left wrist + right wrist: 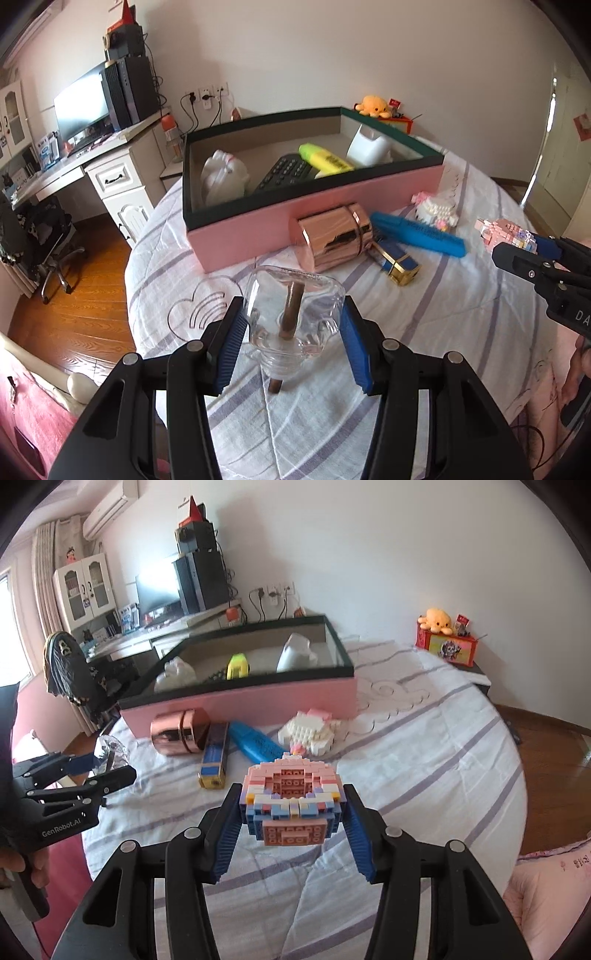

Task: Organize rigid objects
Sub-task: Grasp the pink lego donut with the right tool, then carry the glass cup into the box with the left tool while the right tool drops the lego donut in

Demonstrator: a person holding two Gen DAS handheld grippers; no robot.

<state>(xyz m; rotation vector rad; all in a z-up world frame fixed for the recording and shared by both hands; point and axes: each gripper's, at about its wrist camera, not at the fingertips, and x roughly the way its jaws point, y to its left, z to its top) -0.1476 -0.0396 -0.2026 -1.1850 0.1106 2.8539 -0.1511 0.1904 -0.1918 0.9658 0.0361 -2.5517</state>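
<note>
Surface: a white bedspread (424, 760) with purple stripes is covering the bed.
Left gripper (293, 332): it is pinching a clear glass bottle (291, 299), above the spread.
Right gripper (291, 812): it is gripping a pink brick model (291, 794).
Box: a pink box (314, 206) is lying ahead on the bed.
Room: a desk (110, 155) is standing at the white wall (332, 48).

Both tongs, L (293, 332) & R (291, 812), clamped, angled down.

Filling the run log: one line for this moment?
left gripper: holds clear glass bottle | right gripper: holds pink brick model | pink box: ahead
</note>
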